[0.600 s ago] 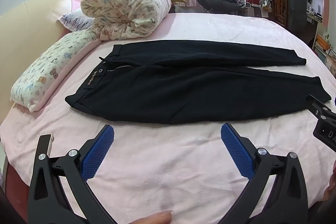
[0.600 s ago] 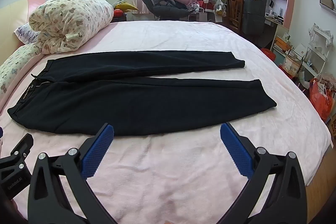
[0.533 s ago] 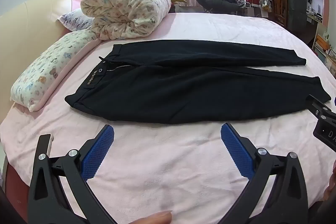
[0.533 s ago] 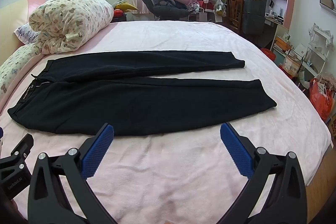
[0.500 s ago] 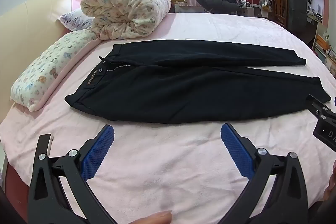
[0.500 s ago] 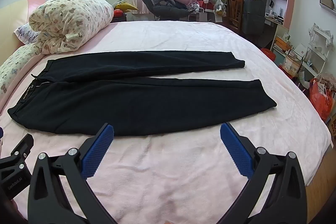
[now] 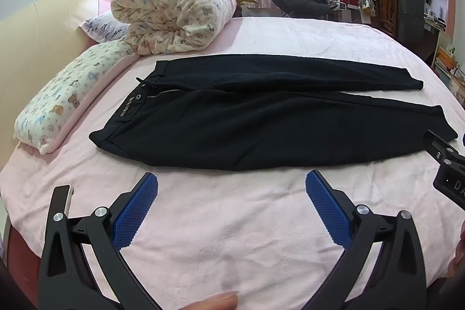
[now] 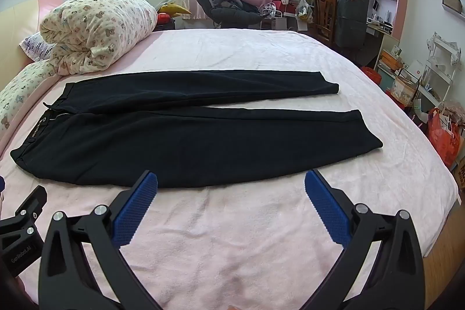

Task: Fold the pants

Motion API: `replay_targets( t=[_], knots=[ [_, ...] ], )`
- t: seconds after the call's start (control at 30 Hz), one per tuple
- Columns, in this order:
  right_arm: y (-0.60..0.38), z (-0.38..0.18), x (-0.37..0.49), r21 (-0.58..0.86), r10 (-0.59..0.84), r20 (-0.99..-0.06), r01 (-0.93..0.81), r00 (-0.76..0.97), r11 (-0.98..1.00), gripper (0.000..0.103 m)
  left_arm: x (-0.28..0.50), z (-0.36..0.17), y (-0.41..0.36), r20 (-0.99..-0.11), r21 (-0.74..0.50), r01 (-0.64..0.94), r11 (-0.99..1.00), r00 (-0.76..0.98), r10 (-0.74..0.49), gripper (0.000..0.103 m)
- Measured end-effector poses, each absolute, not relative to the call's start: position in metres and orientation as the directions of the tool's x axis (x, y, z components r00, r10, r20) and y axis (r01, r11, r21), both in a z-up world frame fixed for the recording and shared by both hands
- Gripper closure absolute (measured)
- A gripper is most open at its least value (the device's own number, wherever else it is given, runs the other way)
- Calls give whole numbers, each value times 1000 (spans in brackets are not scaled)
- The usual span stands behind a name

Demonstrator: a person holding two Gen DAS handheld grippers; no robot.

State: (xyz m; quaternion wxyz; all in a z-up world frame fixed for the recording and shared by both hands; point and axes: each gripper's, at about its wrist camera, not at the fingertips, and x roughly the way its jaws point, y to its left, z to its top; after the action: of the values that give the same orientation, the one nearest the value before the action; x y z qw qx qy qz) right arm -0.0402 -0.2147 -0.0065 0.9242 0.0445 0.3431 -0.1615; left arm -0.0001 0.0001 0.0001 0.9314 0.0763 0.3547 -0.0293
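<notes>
Pink bed (image 7: 261, 237) carries black pants (image 7: 261, 118) laid flat, waistband toward the rolled quilt (image 7: 174, 13), legs side by side. Left hand-held gripper (image 7: 231, 189) and right hand-held gripper (image 8: 231, 188) both spread wide, empty, near the pants' closer edge.

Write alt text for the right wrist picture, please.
Black pants lie flat and unfolded on a pink bed, waistband left, legs right. The open right gripper hovers near their front edge, holding nothing; a rolled floral quilt sits behind.
</notes>
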Motion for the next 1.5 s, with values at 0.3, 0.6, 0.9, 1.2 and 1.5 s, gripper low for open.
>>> replay_targets(
  t=[0.3, 0.6, 0.9, 1.2, 1.5],
  knots=[
    [-215, -7, -40, -28, -268, -649, 329, 712, 944, 2, 0, 0, 0, -666, 122, 108, 987, 746, 0, 1],
    [-216, -8, -41, -28, -267, -649, 328, 712, 944, 2, 0, 0, 0, -667, 121, 109, 987, 745, -1, 1],
    [-217, -8, -41, -27, -267, -649, 328, 713, 944, 2, 0, 0, 0, -667, 120, 110, 987, 745, -2, 1],
    [-218, -9, -41, -27, -266, -649, 328, 712, 944, 2, 0, 0, 0, -667, 122, 110, 986, 745, -1, 1],
    [-219, -9, -41, -27, -266, -649, 328, 713, 944, 2, 0, 0, 0, -667, 121, 109, 987, 745, -1, 1]
  ],
)
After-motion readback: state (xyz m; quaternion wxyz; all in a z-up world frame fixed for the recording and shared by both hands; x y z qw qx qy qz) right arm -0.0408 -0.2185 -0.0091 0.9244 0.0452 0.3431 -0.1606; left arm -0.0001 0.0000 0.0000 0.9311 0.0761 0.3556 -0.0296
